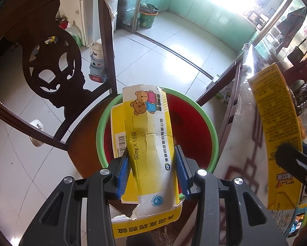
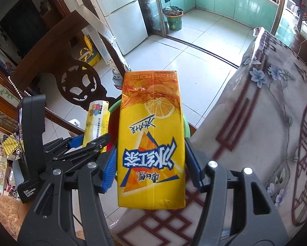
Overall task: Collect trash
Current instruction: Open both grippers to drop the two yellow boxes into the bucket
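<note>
Left wrist view: left gripper point(image 1: 153, 170) clamped on a torn yellow-and-white medicine box point(image 1: 148, 135) printed with cartoon bears, blue pads point(image 1: 123, 174) pressed against both sides. Held above a red basin with a green rim point(image 1: 210, 123), set on a dark wooden chair point(image 1: 48, 65). At the right edge, yellow drink carton point(image 1: 276, 127) in the right gripper point(image 1: 291, 162). Right wrist view: right gripper point(image 2: 151, 168) clamped on the yellow lemon-tea carton point(image 2: 151, 143), printing upside down, pads against its sides. Beside a table under a flowered cloth point(image 2: 266, 123). Medicine box point(image 2: 96, 121) just left, over the basin rim point(image 2: 114, 106).
</note>
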A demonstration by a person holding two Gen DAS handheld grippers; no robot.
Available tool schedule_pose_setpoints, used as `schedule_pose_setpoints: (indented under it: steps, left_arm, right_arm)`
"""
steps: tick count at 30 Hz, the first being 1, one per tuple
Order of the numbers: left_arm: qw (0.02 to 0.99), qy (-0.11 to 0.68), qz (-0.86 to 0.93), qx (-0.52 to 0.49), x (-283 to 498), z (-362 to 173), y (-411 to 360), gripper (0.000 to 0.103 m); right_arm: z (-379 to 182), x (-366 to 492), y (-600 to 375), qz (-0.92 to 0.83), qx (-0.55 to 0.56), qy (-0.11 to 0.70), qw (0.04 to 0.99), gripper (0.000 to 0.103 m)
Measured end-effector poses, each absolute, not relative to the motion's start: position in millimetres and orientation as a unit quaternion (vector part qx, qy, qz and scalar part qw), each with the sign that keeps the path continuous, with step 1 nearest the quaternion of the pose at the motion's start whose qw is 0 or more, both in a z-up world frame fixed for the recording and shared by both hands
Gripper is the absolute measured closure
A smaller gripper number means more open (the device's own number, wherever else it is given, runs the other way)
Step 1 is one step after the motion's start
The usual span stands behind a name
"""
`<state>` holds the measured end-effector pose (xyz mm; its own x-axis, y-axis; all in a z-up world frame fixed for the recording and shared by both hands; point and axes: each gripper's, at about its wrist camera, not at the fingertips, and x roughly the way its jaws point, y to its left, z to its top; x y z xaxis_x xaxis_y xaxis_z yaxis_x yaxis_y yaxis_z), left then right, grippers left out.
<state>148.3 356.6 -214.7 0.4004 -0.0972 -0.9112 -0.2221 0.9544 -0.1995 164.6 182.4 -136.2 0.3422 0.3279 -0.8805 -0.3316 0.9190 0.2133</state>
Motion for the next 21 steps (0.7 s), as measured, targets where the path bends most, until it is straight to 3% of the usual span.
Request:
schedule_pose_setpoints:
  steps: [3,4,5,6,19,21]
  left_arm:
    - [0.822,0.549,0.040,-0.147,151,-216,357,0.059]
    - [0.821,0.551,0.042,-0.145,151,-216,357,0.052]
    - [0.820,0.552,0.046,-0.142,152,-216,356,0.032]
    - [0.823,0.548,0.049,-0.142,152,-214,356,0.025]
    - [0.860,0.498,-0.024,-0.113,145,-168,284,0.024]
    - [0.867,0.486,-0.040,-0.108,141,-156,265,0.020]
  right_arm:
    - [-136,165,182,0.204,0.003,0.534,0.820,0.044]
    - [-135,165,183,0.207,0.005,0.533,0.820,0.036]
    - [-134,165,182,0.206,0.004,0.531,0.822,0.030]
    - [-133,164,182,0.204,0.003,0.528,0.824,0.029]
    - [-87,135,96,0.112,0.019,0.460,0.881,0.009]
    - [-76,126,74,0.093,0.019,0.443,0.891,0.006]
